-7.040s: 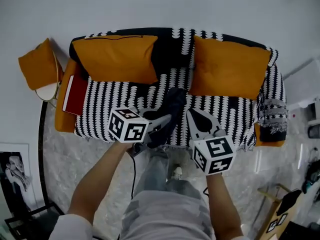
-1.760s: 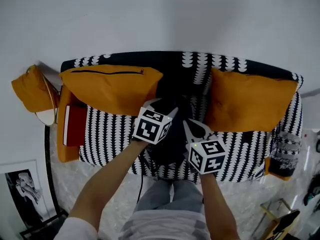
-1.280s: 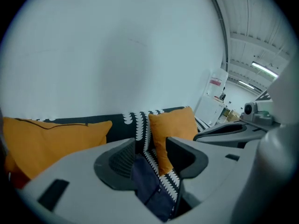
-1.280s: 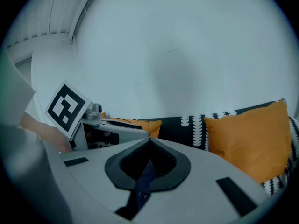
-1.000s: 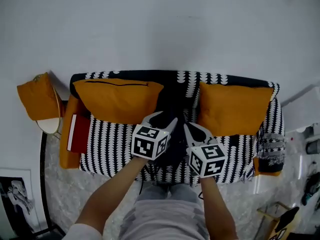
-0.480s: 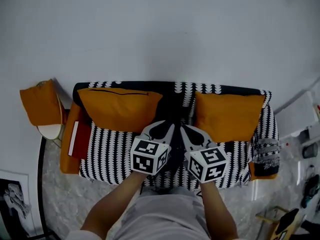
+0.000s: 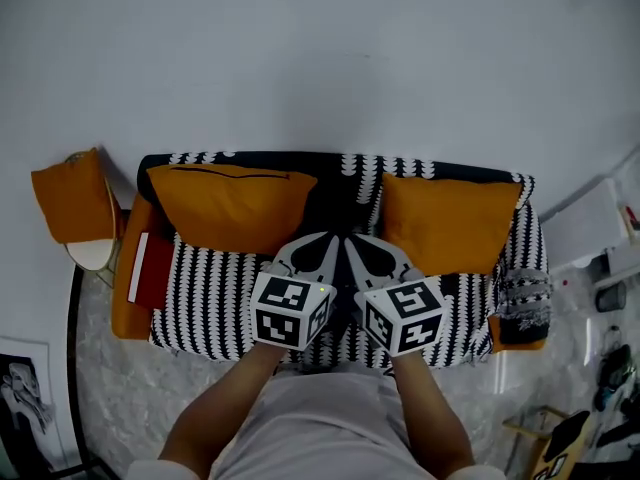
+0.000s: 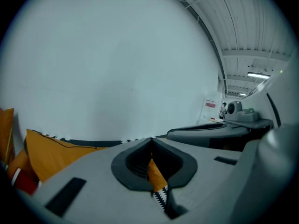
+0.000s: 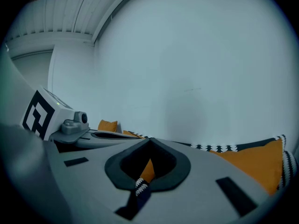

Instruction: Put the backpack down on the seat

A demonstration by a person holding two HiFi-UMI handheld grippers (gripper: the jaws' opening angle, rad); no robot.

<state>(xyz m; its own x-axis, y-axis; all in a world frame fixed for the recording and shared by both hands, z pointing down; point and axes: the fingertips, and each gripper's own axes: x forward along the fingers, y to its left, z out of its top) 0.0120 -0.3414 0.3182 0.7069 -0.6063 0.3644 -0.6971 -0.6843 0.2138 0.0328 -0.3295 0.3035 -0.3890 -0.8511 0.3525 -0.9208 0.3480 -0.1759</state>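
The dark backpack lies on the seat of the black-and-white patterned sofa, between two orange cushions. In the head view my two grippers hide most of it. My left gripper hangs above it with nothing between its fingers; its jaws have just been closing and now meet. Close beside it, my right gripper is also shut and empty. Neither touches the backpack. In the left gripper view the left gripper points over the sofa back at the white wall. The right gripper points the same way in its own view.
Orange cushions lean against the sofa back. A red book lies at the sofa's left end. Another orange cushion rests on a small round table to the left. A grey throw hangs over the sofa's right arm.
Both grippers have risen off the backpack and drawn closer together. The left jaws, open a second ago, are now shut. The backpack stays on the seat.
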